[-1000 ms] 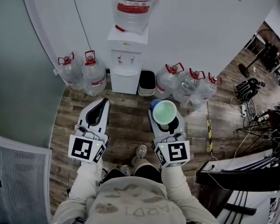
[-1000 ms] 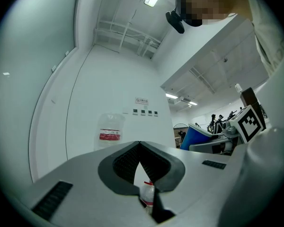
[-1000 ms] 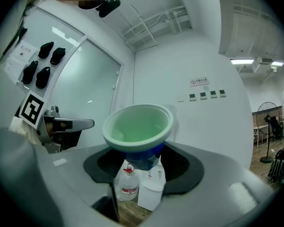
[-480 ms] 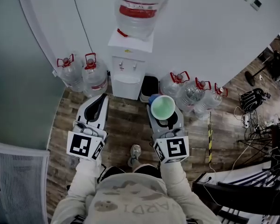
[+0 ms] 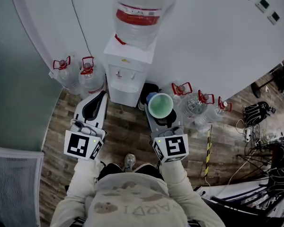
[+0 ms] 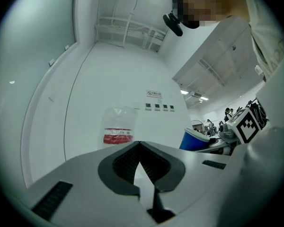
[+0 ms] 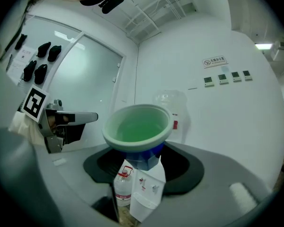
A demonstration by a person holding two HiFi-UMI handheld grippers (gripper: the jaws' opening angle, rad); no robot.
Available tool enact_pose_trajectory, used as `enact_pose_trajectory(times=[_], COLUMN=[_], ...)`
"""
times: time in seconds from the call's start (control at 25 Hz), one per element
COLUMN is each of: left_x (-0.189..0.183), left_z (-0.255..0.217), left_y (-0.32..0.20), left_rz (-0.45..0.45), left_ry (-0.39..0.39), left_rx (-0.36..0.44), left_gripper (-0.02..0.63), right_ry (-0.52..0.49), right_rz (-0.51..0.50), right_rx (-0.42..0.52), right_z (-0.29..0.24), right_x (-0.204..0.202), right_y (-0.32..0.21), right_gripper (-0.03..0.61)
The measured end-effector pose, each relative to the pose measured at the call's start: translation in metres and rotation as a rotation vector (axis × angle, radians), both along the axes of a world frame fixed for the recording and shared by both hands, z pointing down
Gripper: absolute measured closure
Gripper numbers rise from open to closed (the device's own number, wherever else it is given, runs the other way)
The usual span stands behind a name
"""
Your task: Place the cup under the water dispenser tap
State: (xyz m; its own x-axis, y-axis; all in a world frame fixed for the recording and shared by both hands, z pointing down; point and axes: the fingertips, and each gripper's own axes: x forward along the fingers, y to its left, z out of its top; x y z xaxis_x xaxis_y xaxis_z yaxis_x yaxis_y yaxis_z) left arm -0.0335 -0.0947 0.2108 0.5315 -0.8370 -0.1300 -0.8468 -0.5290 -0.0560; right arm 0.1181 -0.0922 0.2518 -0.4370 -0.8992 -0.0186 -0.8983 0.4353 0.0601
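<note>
A blue cup with a pale green inside stands upright in my right gripper, whose jaws are shut on its lower body. In the right gripper view the cup fills the middle and my right gripper holds it by the blue base. The white water dispenser, with a large bottle on top, stands just ahead against the wall. Its taps are apart from the cup. My left gripper is held level beside it. Its tips meet, with nothing between them.
Spare water bottles stand on the floor left and right of the dispenser. A black bin sits at its right side. Cables and stands crowd the far right. A glass wall runs along the left.
Both grippers and the person have moved forward toward the dispenser, which now appears nearer and larger. The cup stays held in the right gripper.
</note>
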Motion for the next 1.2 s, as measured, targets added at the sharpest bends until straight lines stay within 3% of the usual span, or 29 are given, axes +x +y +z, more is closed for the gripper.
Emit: enact_pose_trajectory(times=[0.24, 0.76, 1.2], left_x=[0.007, -0.014, -0.034], left_z=[0.014, 0.061, 0.124], left_y=[-0.037, -0.124, -0.194], left_rz=[-0.017, -0.006, 0.03], left_ry=[-0.019, -0.03, -0.019], left_rx=[-0.018, -0.073, -0.145], left_gripper=[0.609, 0.609, 0.609], right_ry=[0.015, 0.034, 0.034], right_rz=[-0.042, -0.091, -0.071], right_rx=[-0.045, -0.169, -0.326], right_z=[0.027, 0.108, 0.22], right_x=[-0.001, -0.042, -0.073], right_y=[-0.047, -0.14, -0.215], right_gripper=[0.336, 0.337, 0.337])
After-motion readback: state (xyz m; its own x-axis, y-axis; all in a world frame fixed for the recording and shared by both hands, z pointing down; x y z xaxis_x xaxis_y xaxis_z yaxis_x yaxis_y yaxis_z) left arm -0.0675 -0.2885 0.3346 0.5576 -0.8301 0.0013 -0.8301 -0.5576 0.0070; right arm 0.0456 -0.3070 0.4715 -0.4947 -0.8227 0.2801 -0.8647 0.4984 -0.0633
